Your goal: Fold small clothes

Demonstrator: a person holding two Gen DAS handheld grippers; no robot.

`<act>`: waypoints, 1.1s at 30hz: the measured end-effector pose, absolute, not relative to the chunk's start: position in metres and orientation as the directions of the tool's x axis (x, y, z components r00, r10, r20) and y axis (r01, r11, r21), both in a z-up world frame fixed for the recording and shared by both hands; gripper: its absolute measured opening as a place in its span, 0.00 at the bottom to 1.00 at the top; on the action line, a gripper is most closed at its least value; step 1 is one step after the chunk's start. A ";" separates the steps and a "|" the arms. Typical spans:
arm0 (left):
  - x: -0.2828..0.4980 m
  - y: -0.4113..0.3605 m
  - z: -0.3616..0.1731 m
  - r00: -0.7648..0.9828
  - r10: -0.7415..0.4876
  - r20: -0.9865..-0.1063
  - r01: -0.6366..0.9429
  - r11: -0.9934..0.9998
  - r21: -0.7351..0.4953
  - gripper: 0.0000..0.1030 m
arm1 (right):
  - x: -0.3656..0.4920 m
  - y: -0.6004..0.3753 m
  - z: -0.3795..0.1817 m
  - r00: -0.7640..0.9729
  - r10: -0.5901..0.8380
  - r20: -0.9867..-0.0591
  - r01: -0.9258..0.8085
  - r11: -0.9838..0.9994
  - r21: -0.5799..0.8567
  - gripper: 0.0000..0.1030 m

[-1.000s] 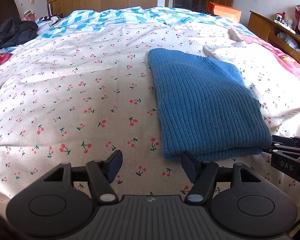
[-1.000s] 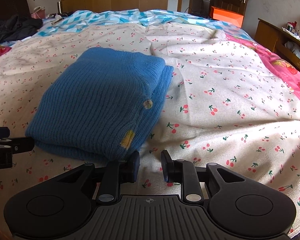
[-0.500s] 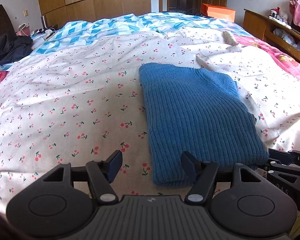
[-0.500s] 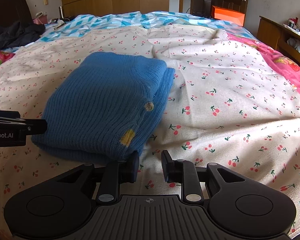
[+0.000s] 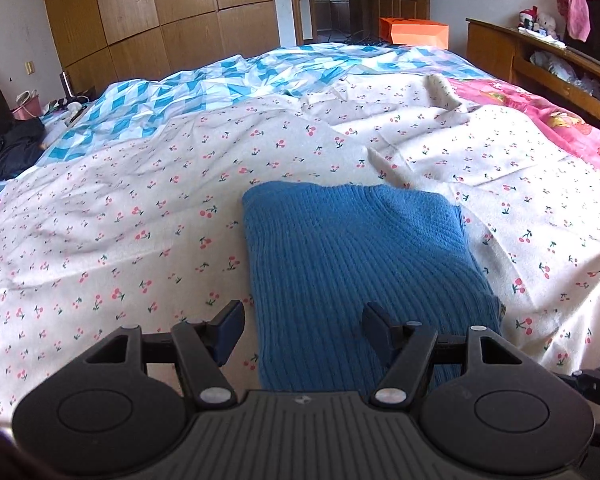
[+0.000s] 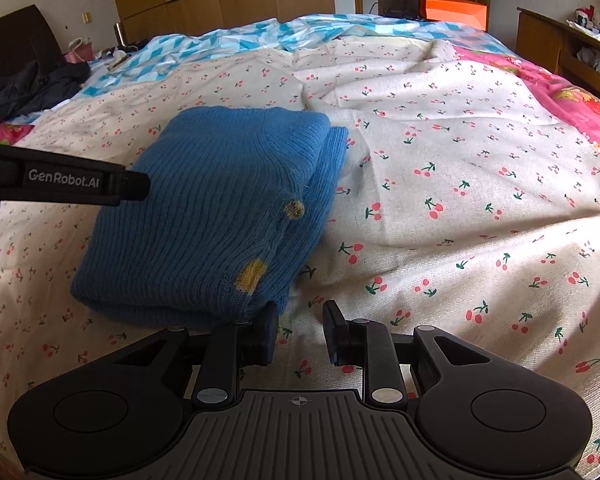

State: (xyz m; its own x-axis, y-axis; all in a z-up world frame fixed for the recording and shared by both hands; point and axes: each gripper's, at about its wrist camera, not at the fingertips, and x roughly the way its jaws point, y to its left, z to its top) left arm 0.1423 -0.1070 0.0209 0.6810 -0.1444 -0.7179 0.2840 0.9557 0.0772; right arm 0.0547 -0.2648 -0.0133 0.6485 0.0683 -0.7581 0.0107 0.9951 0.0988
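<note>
Nearest the camera in the left wrist view, the left gripper [image 5: 303, 330] hangs over the near edge of the blue knitted sweater [image 5: 352, 264]; its jaws stand wide apart, released, with nothing pressed between them. In the right wrist view the right gripper [image 6: 300, 330] has its jaws drawn close but with a gap, and only bedsheet shows in that gap; its left jaw sits just beside the sweater's near corner, and I cannot tell whether it touches.

The sweater lies on the cherry-print bedsheet [image 5: 140, 240] as a neat, thick rectangle of several stacked layers, edges roughly aligned. It is ribbed, soft and bulky, with small yellow patches [image 6: 252, 274] along its right side. Judged from this, the folding of this piece looks essentially finished; at most some squaring or moving aside remains.

Farther back lie a blue-and-white patterned cover [image 5: 228, 84] and wooden wardrobes [image 5: 160, 12].
</note>
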 end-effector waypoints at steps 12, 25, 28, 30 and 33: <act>0.199 -0.169 0.001 0.671 -0.136 -0.729 0.361 0.919 0.161 0.68 | 0.058 -0.283 -0.018 0.634 0.128 -0.763 0.051 0.977 0.207 0.30; 0.175 -0.157 0.007 0.650 -0.196 -0.734 0.412 0.903 0.124 0.69 | 0.060 -0.299 -0.017 0.635 0.179 -0.751 0.087 0.950 0.300 0.30; 0.165 -0.136 0.013 0.654 -0.194 -0.731 0.386 0.917 0.102 0.70 | 0.057 -0.302 -0.014 0.654 0.178 -0.735 0.095 0.945 0.313 0.30; 0.159 -0.125 0.014 0.656 -0.193 -0.730 0.377 0.921 0.095 0.70 | 0.053 -0.304 -0.010 0.672 0.174 -0.719 0.097 0.943 0.319 0.30; 0.155 -0.111 0.013 0.655 -0.189 -0.731 0.364 0.927 0.087 0.71 | 0.050 -0.307 -0.003 0.702 0.172 -0.691 0.098 0.938 0.332 0.30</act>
